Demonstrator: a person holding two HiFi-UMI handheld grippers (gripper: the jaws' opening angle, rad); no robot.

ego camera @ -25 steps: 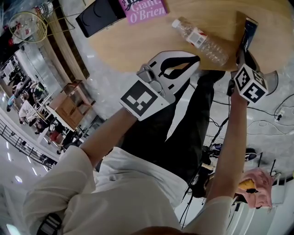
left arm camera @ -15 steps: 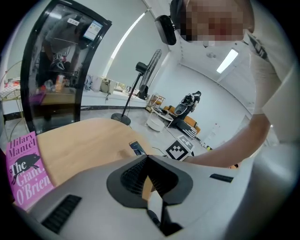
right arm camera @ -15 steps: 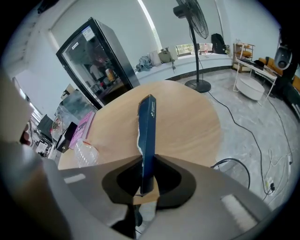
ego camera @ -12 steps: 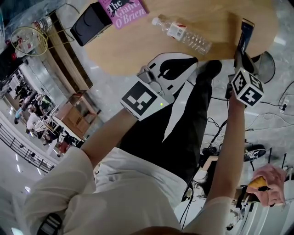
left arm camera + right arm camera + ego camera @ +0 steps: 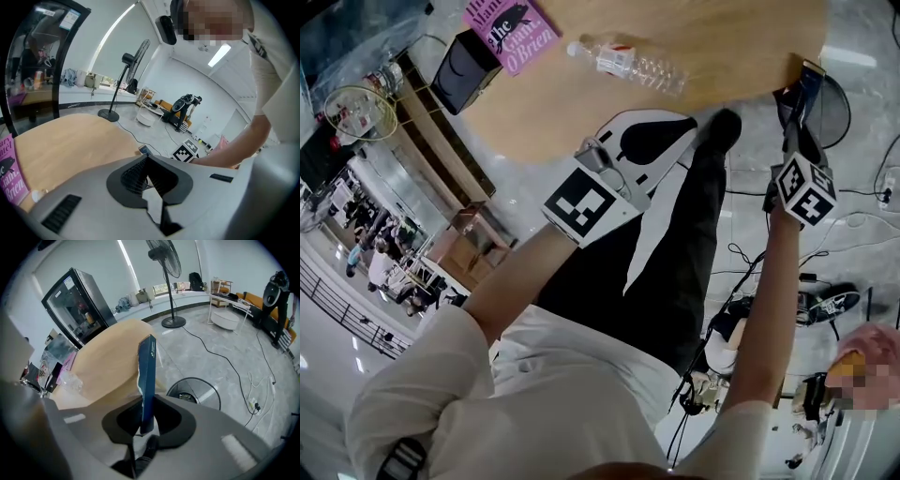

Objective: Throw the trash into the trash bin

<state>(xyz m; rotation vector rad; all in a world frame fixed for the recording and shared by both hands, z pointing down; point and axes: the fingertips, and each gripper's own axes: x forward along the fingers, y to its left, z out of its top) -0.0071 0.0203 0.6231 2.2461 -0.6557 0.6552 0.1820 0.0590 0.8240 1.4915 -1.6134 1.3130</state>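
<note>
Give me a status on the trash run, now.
Done: nothing visibly binned; no bin is clearly in view. In hand: the right tongs grip a blue carton. To do: binning it, then the plastic bottle lying on the table; the left tongs are shut, empty.

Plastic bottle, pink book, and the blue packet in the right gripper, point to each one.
plastic bottle (image 5: 645, 71): head view, on its clear ribbed body.
pink book (image 5: 511, 28): head view, on its front cover.
blue packet (image 5: 148, 376): right gripper view, on its narrow side.
</note>
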